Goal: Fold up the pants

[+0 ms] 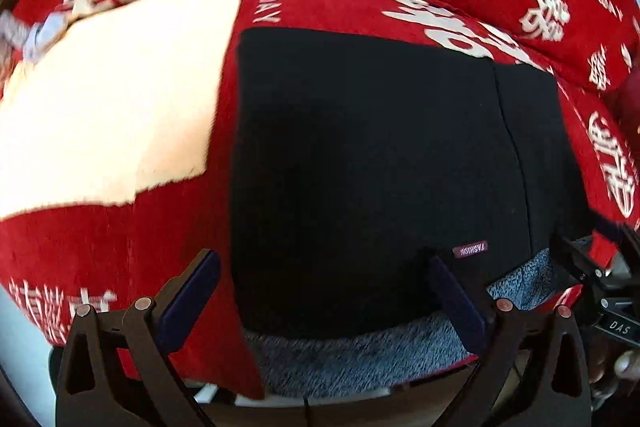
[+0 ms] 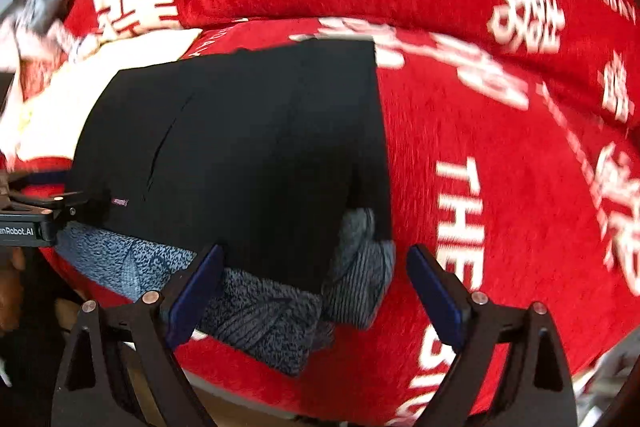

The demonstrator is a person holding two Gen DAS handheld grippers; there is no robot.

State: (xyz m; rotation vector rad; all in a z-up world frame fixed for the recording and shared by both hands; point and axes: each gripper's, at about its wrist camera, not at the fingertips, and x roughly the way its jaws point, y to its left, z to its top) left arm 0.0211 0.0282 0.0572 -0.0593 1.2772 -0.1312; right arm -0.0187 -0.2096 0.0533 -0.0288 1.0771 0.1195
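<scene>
**Black pants lie ahead of both grippers, near edge within reach**

Black cloth fills the middle of both wrist views, and we read the scene from our own fingers outward. Nearest to us, the left gripper stands spread wide and released, with nothing pressed between its pads; its right-hand pad sits over the lower edge of the pants, its left-hand pad over the red blanket beside them. The right gripper is likewise released and empty, jaws wide — between them we see the near right corner of the pants, where the grey knit lining spills out from under the black.

Just past the fingers, the garment lies as a compact folded block, flat on the blanket, its near edge running side to side across our reach and its length going away from us. A small woven label sits on the near edge, toward the right in the left wrist view. Each gripper shows at the rim of the other's picture, so we judge them to be side by side along that near edge — the left toward the left corner, the right at the right corner.

Farther off, the blanket carries a cream patch left of the pants and white lettering beyond. The coming move, as we judge it, turns on that near edge: both grippers are about equally close, and a further fold would carry it away from us over the block.
</scene>
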